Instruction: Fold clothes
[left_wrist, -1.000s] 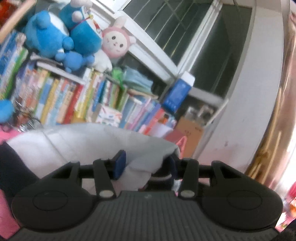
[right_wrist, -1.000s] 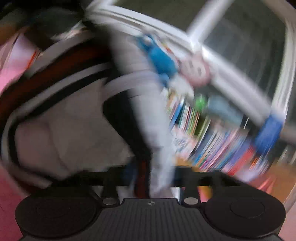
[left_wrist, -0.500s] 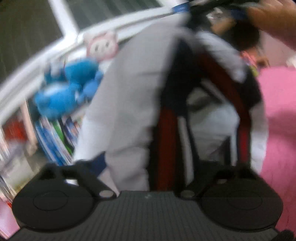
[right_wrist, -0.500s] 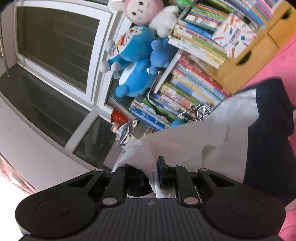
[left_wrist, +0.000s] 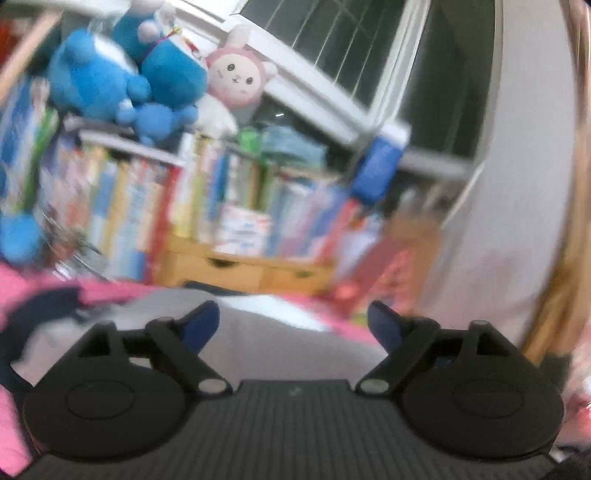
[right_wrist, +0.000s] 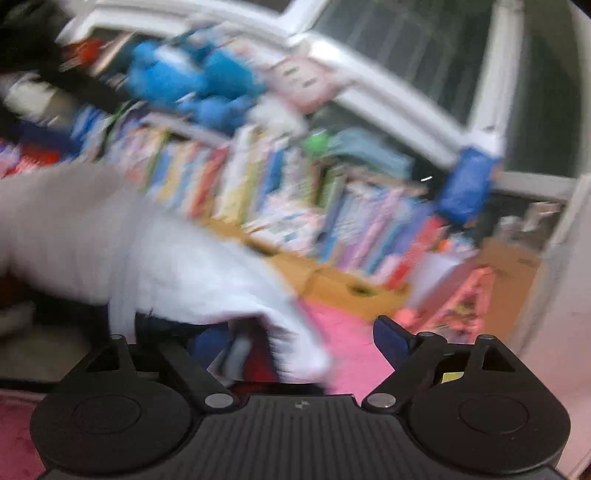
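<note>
Blurred bookshelf (left_wrist: 155, 206) behind, both grippers' fingers (left_wrist: 201, 325) spread empty, white garment (right_wrist: 177, 273) smeared, partly hidden.

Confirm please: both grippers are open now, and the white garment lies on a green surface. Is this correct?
Not quite. In both wrist views the surface is pink, not green. The rest holds: the left gripper and right gripper are open, and the white garment lies on it.
</note>
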